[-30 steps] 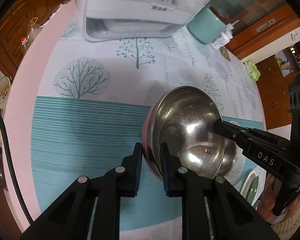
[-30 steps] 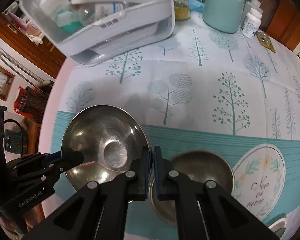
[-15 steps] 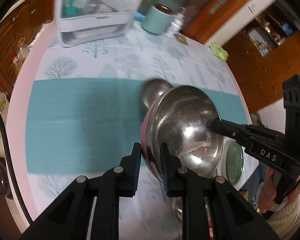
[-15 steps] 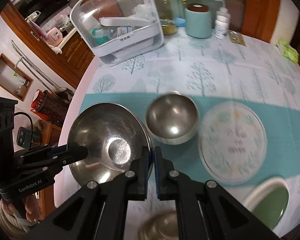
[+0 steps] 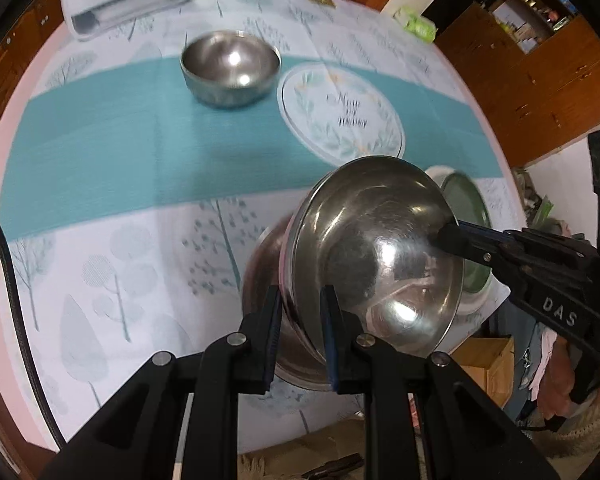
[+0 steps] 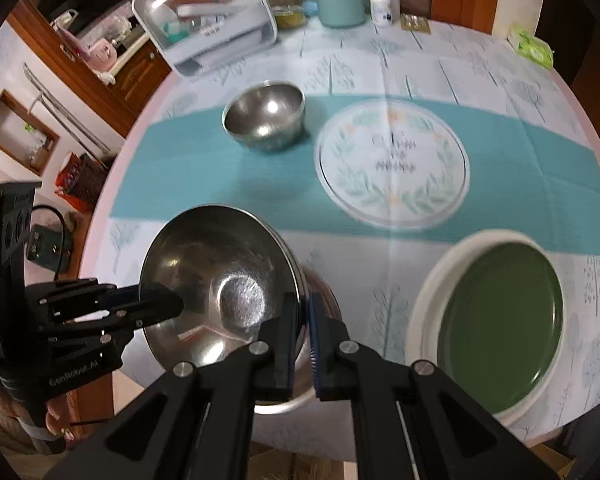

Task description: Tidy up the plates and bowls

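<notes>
Over another steel bowl [image 5: 268,280], L tongs [image 5: 300,332] & R tongs [image 6: 304,344] both clamp big steel bowl's [image 5: 380,248] rim.

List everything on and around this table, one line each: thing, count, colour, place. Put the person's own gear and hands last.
Held steel bowl: 1, silver, tilted above near table edge, rim clamped on both sides.
Steel bowl underneath: 1, silver, on table beneath held bowl, mostly hidden.
Small steel bowl: 1, silver, on teal stripe.
Printed plate: 1, white with leaf wreath, beside small bowl.
Green plate: 1, green with white rim, near edge.
Tablecloth: 1, white tree print, teal band.
Storage box: 1, white and clear, far side.
Canister: 1, pale teal, far side.
Bottles: white, beside canister; count unclear.
Left gripper: 1, black, shut on held bowl's rim.
Right gripper: 1, black, shut on opposite rim.
</notes>
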Tool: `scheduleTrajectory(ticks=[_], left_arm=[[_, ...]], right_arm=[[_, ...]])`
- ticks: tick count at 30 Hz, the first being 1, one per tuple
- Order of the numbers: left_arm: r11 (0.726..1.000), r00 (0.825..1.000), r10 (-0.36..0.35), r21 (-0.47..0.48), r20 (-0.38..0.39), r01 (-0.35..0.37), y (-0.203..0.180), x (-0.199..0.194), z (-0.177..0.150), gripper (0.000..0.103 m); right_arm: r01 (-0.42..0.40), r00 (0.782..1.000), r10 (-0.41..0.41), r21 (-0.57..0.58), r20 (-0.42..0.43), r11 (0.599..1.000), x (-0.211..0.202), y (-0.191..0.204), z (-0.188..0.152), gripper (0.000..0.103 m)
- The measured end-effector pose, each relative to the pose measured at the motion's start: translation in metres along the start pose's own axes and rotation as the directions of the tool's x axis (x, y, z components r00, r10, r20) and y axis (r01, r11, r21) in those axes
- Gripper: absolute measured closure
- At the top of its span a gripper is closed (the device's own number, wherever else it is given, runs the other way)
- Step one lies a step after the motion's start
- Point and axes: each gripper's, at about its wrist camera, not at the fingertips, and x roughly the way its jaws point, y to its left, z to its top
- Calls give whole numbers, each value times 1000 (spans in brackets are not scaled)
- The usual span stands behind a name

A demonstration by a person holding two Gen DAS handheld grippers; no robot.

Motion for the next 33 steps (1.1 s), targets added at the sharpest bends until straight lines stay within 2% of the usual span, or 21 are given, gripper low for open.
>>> scheduleTrajectory(ticks=[7, 14, 16, 21, 31, 33], left_arm=[[998, 997, 61, -15, -38, -62, -4, 24, -13, 87], [996, 995, 80, -39, -53, -82, -1, 37, -17, 83], [995, 995, 87, -36, -51, -89, 0, 39, -17, 77], [995, 995, 98, -22, -13, -98, -5, 30, -13, 53], [994, 993, 109, -8, 37, -109, -8, 11, -4, 51], [993, 992, 114, 2, 45, -114, -11, 8, -3, 48]], right_arm=[[16, 999, -17, -15, -38, 1000, 18, -7, -21, 96], [16, 997, -19, -35, -71, 999, 36, -6, -25, 96], [20, 996, -23, -40, -83, 999, 40, -5, -26, 96], [58, 996, -61, -47, -59, 997, 38, -3, -25, 92], [41, 999, -42, -22, -11, 999, 23, -7, -22, 91], [34, 999, -34, -17, -5, 999, 21, -6, -23, 91]])
